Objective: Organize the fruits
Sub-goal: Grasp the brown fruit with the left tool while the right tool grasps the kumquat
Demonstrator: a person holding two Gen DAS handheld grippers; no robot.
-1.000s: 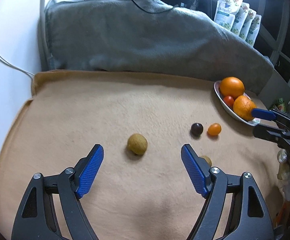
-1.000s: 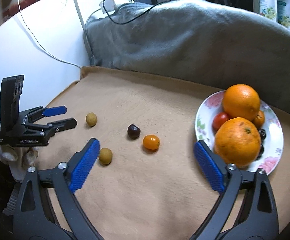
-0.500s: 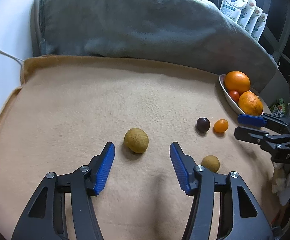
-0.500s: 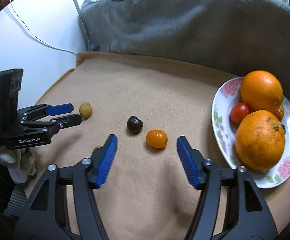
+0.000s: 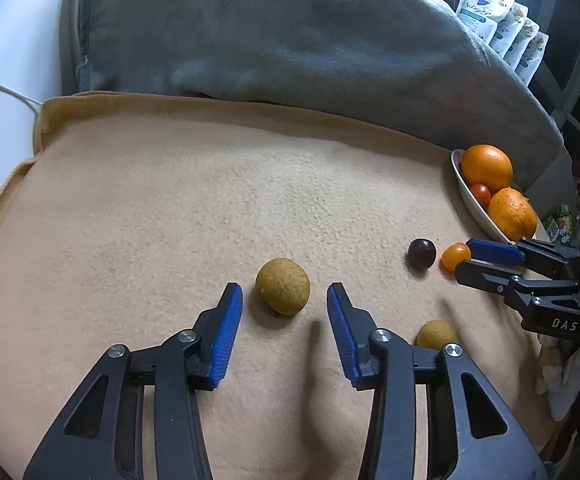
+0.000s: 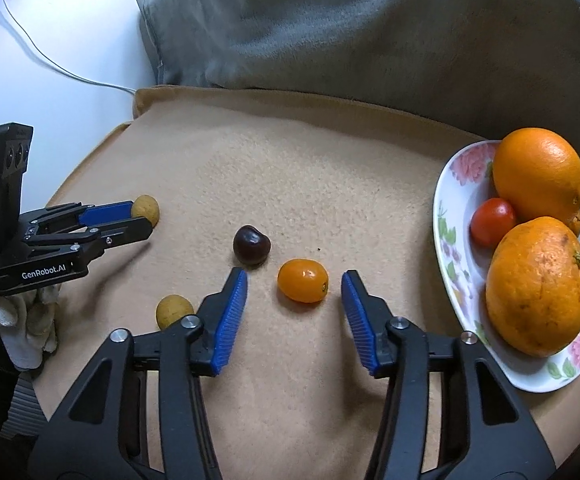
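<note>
Fruits lying loose on tan blanket (image 5: 170,208). Left gripper (image 5: 285,300) open around brown fruit (image 5: 282,286), not touching. Right gripper (image 6: 294,285) open around small orange fruit (image 6: 302,286). Best to squeeze gently, lift straight, carry over to plate (image 6: 455,256).

A grey cushion (image 5: 290,40) backs the tan blanket (image 5: 170,208) beside a white wall (image 6: 50,40).
</note>
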